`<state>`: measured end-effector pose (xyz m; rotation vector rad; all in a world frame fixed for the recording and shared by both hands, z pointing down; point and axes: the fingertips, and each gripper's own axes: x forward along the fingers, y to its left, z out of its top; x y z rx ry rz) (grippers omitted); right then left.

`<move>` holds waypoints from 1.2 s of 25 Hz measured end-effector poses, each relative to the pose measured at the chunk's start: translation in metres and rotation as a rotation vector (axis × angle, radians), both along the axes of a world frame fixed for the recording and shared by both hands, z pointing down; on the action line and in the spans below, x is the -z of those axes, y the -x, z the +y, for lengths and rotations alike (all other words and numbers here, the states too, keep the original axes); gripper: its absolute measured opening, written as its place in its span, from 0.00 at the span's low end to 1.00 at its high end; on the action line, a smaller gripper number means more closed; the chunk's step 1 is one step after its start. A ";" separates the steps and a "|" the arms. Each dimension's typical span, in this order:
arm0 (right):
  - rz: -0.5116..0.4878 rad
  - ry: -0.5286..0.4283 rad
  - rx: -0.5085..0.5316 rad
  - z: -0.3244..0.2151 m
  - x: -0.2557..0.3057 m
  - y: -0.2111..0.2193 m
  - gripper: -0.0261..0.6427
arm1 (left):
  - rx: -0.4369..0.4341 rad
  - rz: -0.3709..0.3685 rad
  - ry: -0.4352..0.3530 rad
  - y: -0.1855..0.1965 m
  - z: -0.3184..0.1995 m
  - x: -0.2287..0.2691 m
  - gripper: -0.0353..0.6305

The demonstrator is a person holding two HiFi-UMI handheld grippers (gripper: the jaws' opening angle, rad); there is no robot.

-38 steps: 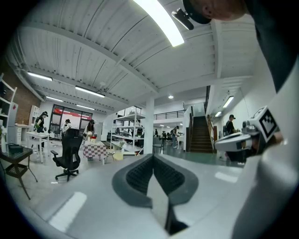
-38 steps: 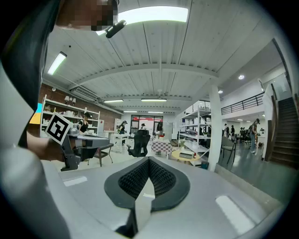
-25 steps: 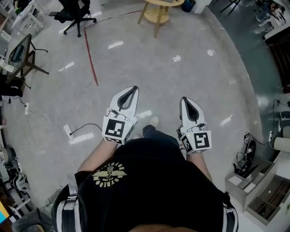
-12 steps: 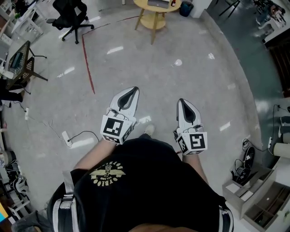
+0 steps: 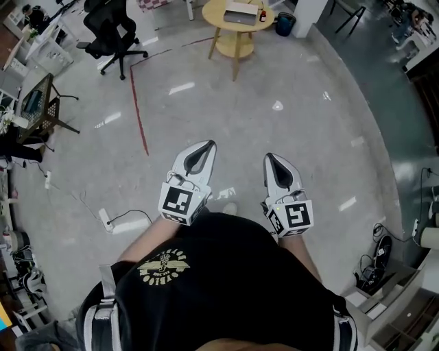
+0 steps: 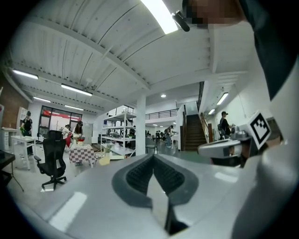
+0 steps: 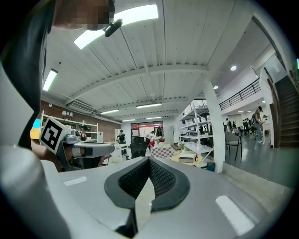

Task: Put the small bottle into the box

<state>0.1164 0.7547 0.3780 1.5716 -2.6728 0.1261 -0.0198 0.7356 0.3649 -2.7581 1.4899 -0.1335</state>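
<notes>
Head view: both grippers shut and empty, bottle well away on the round table

Side by side, the left gripper [image 5: 207, 143] and right gripper [image 5: 267, 155] point level, out in front of the person's black shirt [image 5: 206, 274]. One shoe [image 5: 229, 208] peeks out between them. Beyond the tips it's shiny grey floor [image 5: 274, 103] all the way up to the yellow round table [image 5: 221, 18]. And there's the small bottle [image 5: 261, 13], red-topped, standing on that table just beside a flat grey case [image 5: 241, 9]. Whether that case is the box, can't tell from here. A blue bin [image 5: 285, 24] sits just right of the table. Off to the left: a red line [image 5: 138, 110] on the floor, a black office chair [image 5: 112, 31] and a power strip [image 5: 105, 219] with its cable. Bottom right, grey shelf units [image 5: 405, 308].

Grip check: both pairs of jaws are pressed together tip to tip, ribbed pads meeting, nothing between them. Neither gripper touches anything.

Right gripper view has the table, bottle and case just right of its tips, a white pillar [image 7: 212, 130] and shelving behind, and the left gripper at its left edge. Left gripper view takes in the chair, a checked tablecloth [image 6: 82, 154] and a staircase [image 6: 193, 133]. The bottle can't be made out there.
</notes>
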 end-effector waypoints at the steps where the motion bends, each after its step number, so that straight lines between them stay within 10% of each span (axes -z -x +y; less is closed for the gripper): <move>1: -0.003 -0.002 0.006 -0.002 0.001 0.001 0.05 | 0.006 -0.003 0.002 0.002 -0.001 -0.001 0.05; 10: 0.005 0.049 0.029 -0.033 -0.016 0.021 0.05 | 0.079 0.019 0.101 0.042 -0.028 -0.033 0.05; 30: 0.039 0.071 -0.044 -0.037 -0.016 0.004 0.05 | -0.041 0.060 0.111 0.003 -0.053 -0.032 0.05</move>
